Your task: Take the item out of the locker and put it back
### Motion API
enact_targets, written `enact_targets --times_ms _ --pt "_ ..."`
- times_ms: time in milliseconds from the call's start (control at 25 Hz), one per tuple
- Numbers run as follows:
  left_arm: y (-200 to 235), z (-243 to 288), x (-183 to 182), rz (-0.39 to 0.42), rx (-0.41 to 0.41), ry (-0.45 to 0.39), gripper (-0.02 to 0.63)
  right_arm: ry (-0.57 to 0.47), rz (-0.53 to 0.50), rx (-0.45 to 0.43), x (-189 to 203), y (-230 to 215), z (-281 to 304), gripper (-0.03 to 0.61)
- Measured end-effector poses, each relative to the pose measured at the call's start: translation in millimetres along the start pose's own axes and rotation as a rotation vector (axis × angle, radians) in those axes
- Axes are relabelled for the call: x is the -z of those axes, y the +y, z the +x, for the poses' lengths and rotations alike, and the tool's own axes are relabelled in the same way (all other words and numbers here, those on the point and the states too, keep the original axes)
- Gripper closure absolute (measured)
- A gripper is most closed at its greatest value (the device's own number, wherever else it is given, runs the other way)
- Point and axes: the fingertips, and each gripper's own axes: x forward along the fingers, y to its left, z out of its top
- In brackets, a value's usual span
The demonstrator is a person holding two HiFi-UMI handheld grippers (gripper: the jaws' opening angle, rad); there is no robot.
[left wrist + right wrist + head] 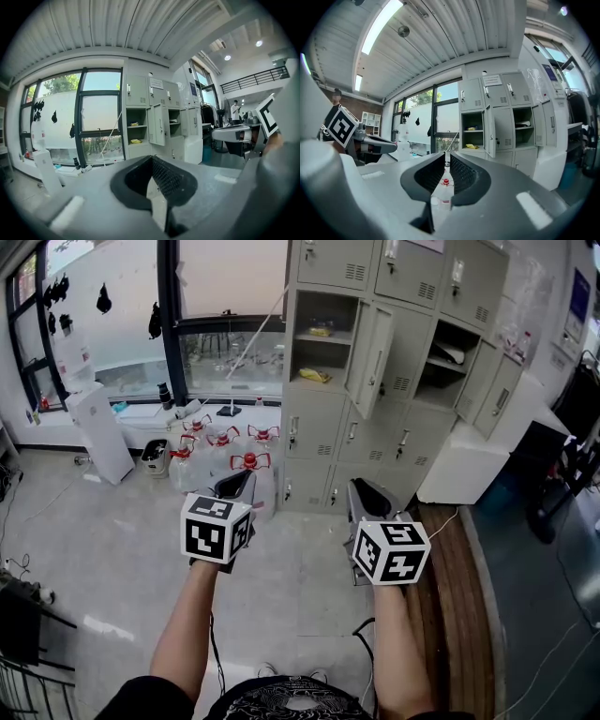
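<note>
A grey locker bank stands ahead by the window. One locker is open, its door swung to the right. A yellow item lies on its lower shelf and a smaller item on the upper shelf. The yellow item also shows far off in the left gripper view and the right gripper view. My left gripper is shut and empty. My right gripper holds nothing, its jaws shut to a thin slit. Both are well short of the lockers.
Several water jugs with red handles stand on the floor left of the lockers. A white panel leans at the far left. A second open locker holds a white thing. A white block and a wooden bench lie to the right.
</note>
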Motion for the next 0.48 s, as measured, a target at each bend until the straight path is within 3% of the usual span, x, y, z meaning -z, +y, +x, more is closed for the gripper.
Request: enact_targets --times_ms 480 --pt "18.6 7.7 5.7 -0.004 0.033 -0.006 0.614 0.005 -0.001 0.017 1.6 15.7 13.7 0.442"
